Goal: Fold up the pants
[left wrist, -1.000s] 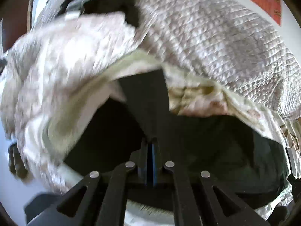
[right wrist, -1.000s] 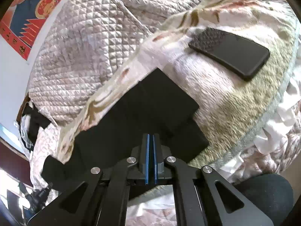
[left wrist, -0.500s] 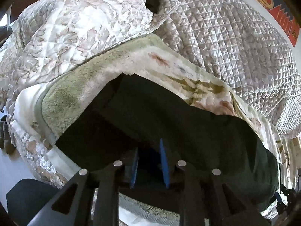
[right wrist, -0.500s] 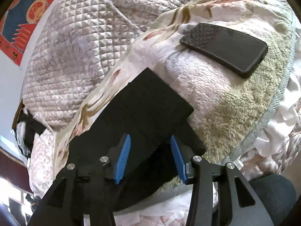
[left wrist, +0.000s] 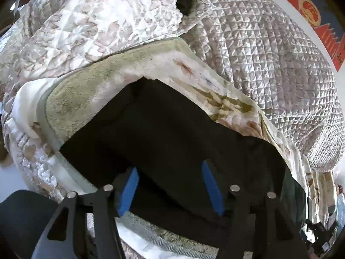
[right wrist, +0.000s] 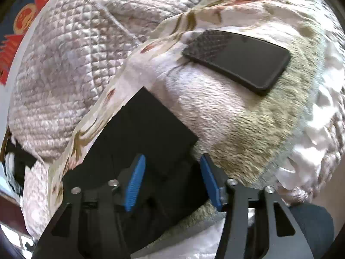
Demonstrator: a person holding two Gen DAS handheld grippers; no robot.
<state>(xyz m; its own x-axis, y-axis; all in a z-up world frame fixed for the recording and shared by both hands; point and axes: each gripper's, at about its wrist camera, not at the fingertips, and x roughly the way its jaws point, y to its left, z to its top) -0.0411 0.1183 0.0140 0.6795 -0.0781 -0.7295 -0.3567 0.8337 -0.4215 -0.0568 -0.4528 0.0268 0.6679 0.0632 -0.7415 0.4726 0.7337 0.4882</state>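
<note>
My left gripper [left wrist: 170, 185] is spread wide, its blue pads [left wrist: 129, 191] apart above the black pants [left wrist: 172, 133] and holding nothing. My right gripper [right wrist: 172, 179] is likewise spread, blue pads [right wrist: 134, 182] parted over the same pants [right wrist: 146, 133], nothing clamped. The pants lie folded flat in layers on a fuzzy green-and-floral blanket [left wrist: 86, 95] covering the bed, at its near edge. Beyond the pants in the right view, a dark phone [right wrist: 239, 60] rests face-up on the blanket [right wrist: 237, 129], well apart from the fabric. Further back, a quilted beige coverlet [left wrist: 269, 64] is bunched against the wall, also seen in the right view [right wrist: 75, 54]. A red-and-blue poster [left wrist: 317, 10] hangs on the wall behind.
</note>
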